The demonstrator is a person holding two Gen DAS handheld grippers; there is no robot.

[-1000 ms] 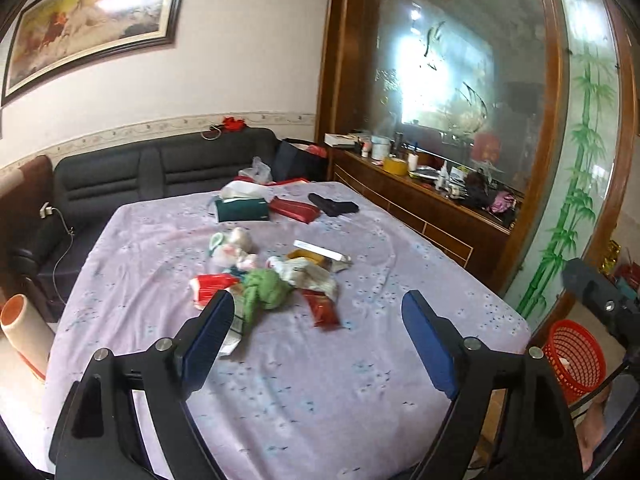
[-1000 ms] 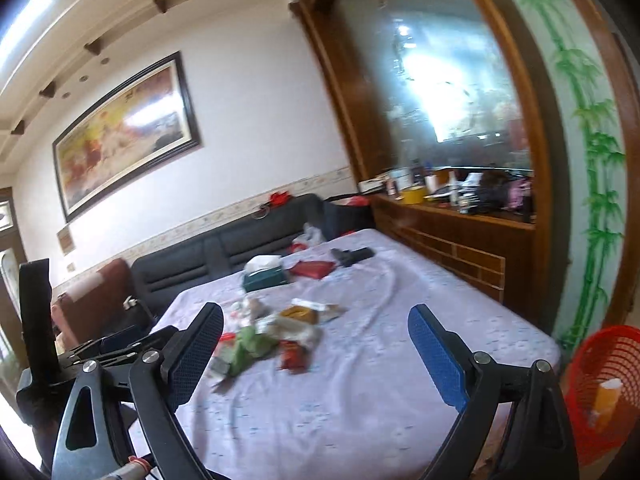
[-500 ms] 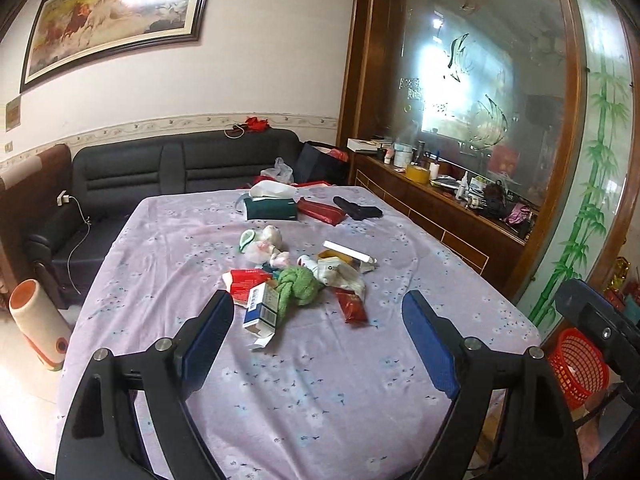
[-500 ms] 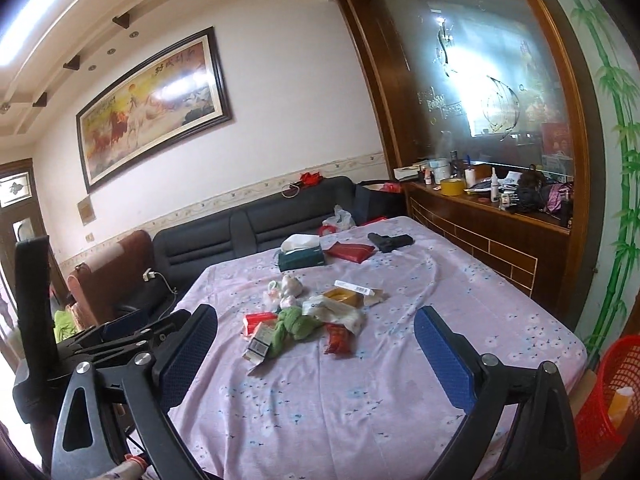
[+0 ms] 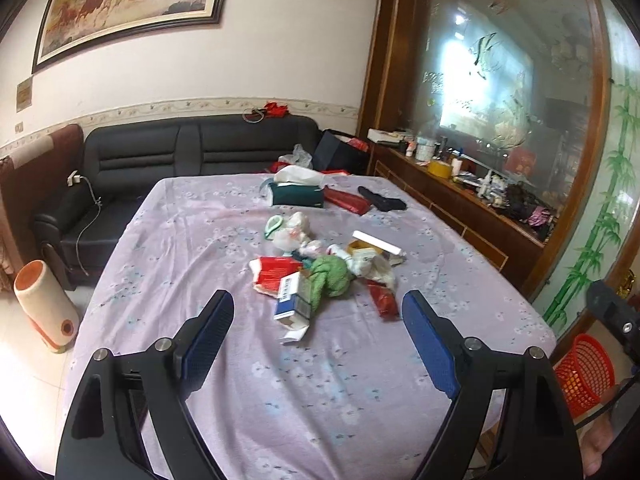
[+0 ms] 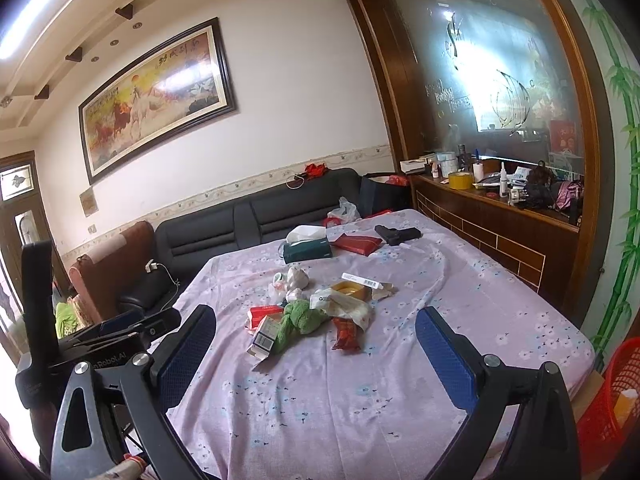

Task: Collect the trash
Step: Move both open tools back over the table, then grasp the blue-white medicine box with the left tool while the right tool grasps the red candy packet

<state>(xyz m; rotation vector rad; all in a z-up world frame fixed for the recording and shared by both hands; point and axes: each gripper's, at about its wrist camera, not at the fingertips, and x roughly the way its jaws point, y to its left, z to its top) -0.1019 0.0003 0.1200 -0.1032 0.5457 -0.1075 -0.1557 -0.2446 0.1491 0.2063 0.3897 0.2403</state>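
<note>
Short of the trash pile (image 5: 320,280) on the table (image 5: 320,400), we hold left gripper (image 5: 318,326) and right gripper (image 6: 316,344) spread, empty; approach step, next we likely pinch the nearest carton (image 5: 294,304), then carry it to the red basket (image 5: 584,376) beyond the pile's right

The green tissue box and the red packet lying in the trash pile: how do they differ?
The green tissue box sits at the far end of the table, boxy, with white tissue sticking out; the red packet is flat, crinkled and nearer the grippers. The box stands apart from the trash pile; the packet lies at its edge. Both rest on the tablecloth.
</note>
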